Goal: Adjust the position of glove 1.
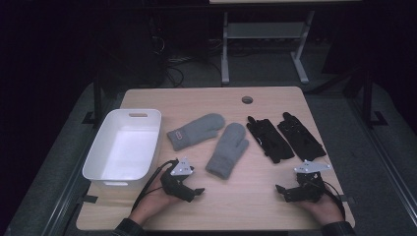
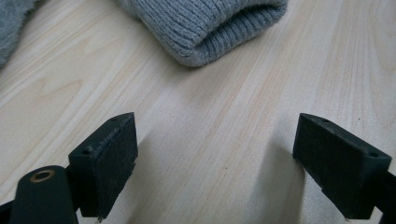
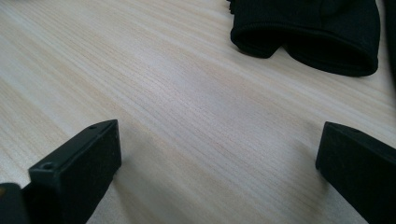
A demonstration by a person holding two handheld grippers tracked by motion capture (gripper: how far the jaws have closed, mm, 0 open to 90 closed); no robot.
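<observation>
You are not looking at any readable text: the small patch on the cuff of the grey mitten [image 1: 195, 131], beyond your left fingers, is showing marks too small to make out.

grey mittens [image 1: 228, 149], black gloves [image 1: 269, 138], white bin [image 1: 148, 147]

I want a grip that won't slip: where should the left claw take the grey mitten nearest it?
Probably by the ribbed cuff of the grey mitten, coming from the near table edge. The cuff faces the open left claw, lies flat, and looks thick and folded enough to pinch.
</observation>
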